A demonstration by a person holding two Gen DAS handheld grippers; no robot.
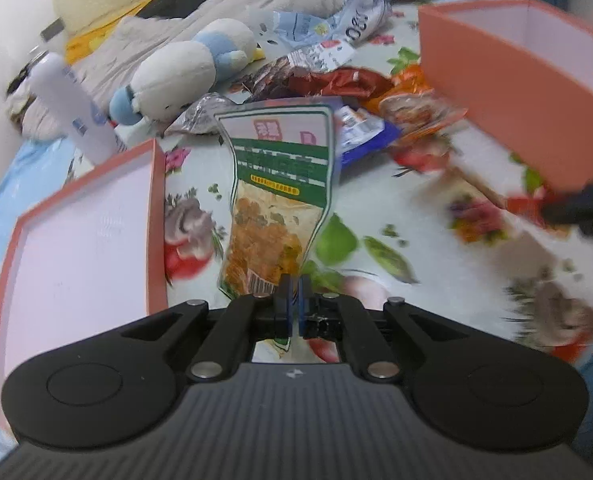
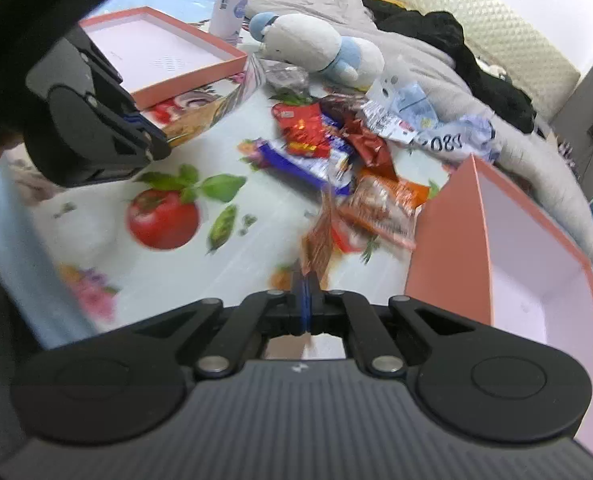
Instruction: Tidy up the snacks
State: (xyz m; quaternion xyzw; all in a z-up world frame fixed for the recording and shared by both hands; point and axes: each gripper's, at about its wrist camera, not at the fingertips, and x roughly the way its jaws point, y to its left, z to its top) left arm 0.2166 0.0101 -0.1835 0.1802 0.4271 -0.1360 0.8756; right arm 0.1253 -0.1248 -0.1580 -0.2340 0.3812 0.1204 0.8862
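My left gripper [image 1: 293, 284] is shut on the bottom edge of a green-and-clear snack bag [image 1: 278, 192] of orange pieces, held upright above the floral sheet. My right gripper [image 2: 307, 280] is shut on a thin brown-orange snack packet [image 2: 321, 236], seen edge-on. A pile of snack packets [image 2: 328, 148] lies in the middle of the bed; it also shows in the left wrist view [image 1: 336, 80]. A shallow pink box lid [image 1: 80, 232] lies left of the held bag. A deeper pink box [image 2: 508, 256] stands right of my right gripper. The left gripper [image 2: 152, 140] shows in the right wrist view.
A white-and-blue plush toy [image 1: 184, 68] and a white bottle [image 1: 72, 100] stand behind the lid. Rumpled grey bedding and dark clothes [image 2: 448, 40] fill the back. The deep box also appears at the left view's right [image 1: 516, 80].
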